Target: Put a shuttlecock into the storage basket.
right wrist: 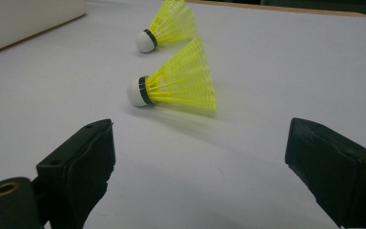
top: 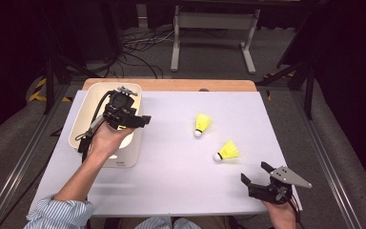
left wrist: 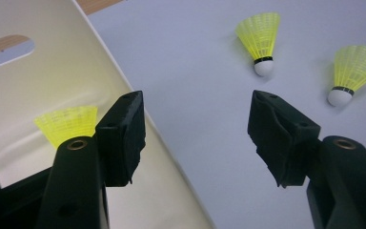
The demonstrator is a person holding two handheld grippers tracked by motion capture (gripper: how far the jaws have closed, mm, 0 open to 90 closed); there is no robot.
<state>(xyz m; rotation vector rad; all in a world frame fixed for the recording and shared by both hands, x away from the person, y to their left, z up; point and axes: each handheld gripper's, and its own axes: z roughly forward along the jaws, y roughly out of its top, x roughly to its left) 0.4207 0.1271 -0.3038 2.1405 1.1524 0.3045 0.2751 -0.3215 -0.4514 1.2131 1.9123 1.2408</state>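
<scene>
Two yellow shuttlecocks with white cork heads lie on the white tabletop, one (top: 202,124) farther back and one (top: 227,151) nearer. A third shuttlecock (left wrist: 66,124) lies inside the cream bin (top: 82,121), partly hidden behind a jaw in the left gripper view. My left gripper (top: 144,119) hovers over the bin's right rim, open, with nothing between its jaws (left wrist: 198,102); it faces the two shuttlecocks (left wrist: 261,38) (left wrist: 352,71). My right gripper (top: 254,171) rests open near the front right corner. In its own view (right wrist: 200,138), the nearer shuttlecock (right wrist: 178,86) lies just ahead and the farther one (right wrist: 169,24) beyond.
The white board (top: 171,167) covers a wooden table whose far edge (top: 171,85) shows behind it. The bin's wall (right wrist: 24,19) stands at the left. Beyond the table are a dark floor, cables and a grey stand (top: 214,21).
</scene>
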